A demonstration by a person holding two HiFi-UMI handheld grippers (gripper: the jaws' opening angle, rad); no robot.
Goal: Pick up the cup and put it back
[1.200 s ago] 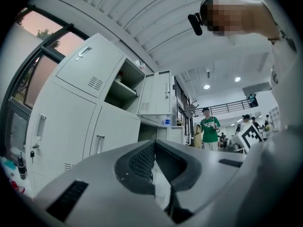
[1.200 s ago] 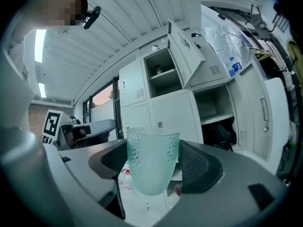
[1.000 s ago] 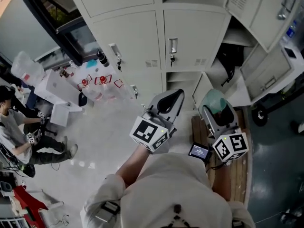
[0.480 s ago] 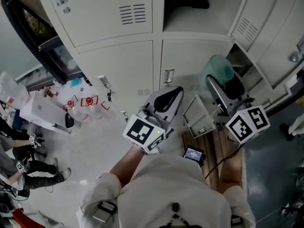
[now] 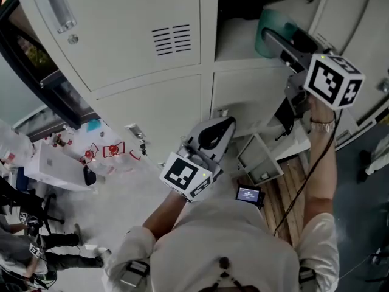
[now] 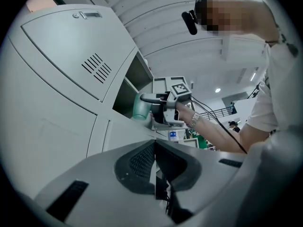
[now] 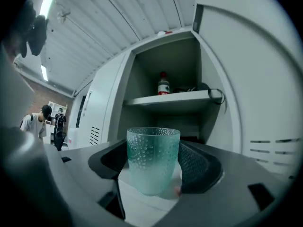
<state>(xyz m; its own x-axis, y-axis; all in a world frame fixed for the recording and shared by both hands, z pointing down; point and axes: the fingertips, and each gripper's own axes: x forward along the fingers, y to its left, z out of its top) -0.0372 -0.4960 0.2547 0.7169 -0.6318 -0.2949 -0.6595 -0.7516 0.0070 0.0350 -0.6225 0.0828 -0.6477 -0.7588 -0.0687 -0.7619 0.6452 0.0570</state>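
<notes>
Cup [image 7: 152, 150]: judged light, stiff, slippery; was clamped at the lower wall by right gripper [image 7: 154, 171] jaws.
Left gripper [image 6: 155, 167]: jaws were pressed together, nothing held.

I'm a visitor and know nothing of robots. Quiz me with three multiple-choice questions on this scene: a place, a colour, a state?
1. Where is the cup? A. in a sink. B. in the right gripper. C. on a chair.
2. The cup's colour? A. red. B. black. C. translucent green.
3. The left gripper is? A. shut, empty. B. wide open. C. clamped on a spoon.
Answers: B, its fingers flank the cup; C, the right gripper view shows green; A, its fingers meet with nothing between.
</notes>
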